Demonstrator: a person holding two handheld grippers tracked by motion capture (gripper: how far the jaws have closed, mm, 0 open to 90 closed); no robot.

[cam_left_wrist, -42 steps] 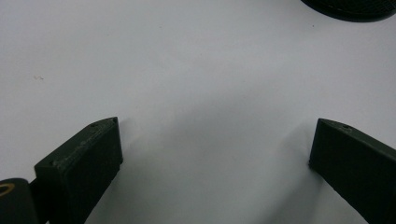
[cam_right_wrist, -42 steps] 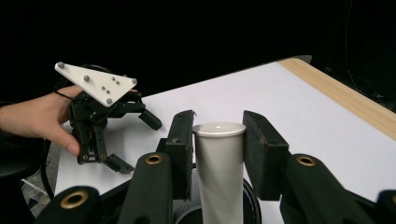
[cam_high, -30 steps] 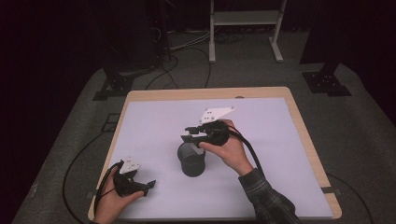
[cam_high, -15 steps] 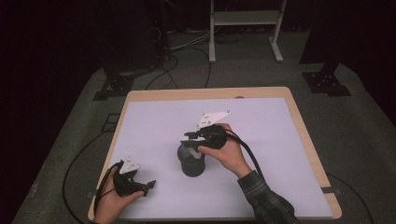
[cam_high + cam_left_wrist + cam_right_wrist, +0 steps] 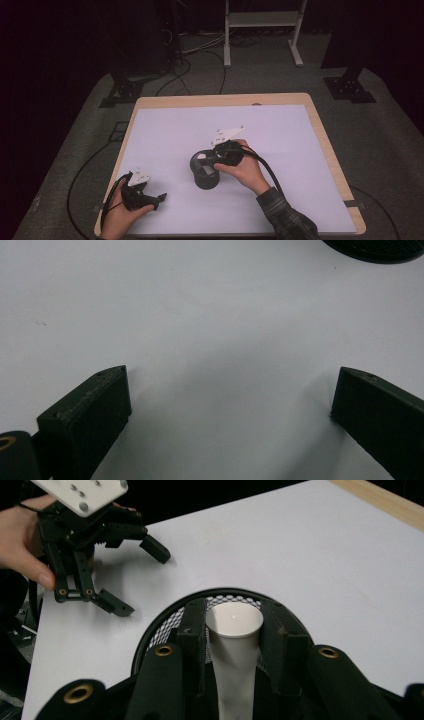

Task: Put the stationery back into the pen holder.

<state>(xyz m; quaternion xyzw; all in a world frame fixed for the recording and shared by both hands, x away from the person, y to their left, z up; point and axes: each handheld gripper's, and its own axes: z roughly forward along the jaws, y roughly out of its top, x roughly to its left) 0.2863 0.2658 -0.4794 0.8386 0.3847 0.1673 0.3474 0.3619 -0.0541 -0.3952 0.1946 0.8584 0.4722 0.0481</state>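
A black mesh cup [image 5: 205,176] stands upright in the middle of the white-covered table [image 5: 300,150]. My right gripper [image 5: 208,159] sits right over its mouth. In the right gripper view the right gripper [image 5: 234,611] is shut on a white tube [image 5: 235,630], which points down into the mesh cup [image 5: 150,636]. My left gripper [image 5: 158,199] rests near the table's front left corner, open with nothing between its fingers. The left gripper [image 5: 232,380] sees bare white surface between its wide jaws and the cup's base [image 5: 375,246] at the top edge. From the right gripper view the left gripper [image 5: 142,582] lies beyond the cup.
The table's wooden rim [image 5: 225,99] borders the white sheet. Cables [image 5: 200,70] and black stand feet [image 5: 350,87] lie on the grey floor behind it. A white frame [image 5: 262,20] stands farther back.
My right gripper has sunk slightly toward the mesh cup with the white tube. The left gripper has stayed put.
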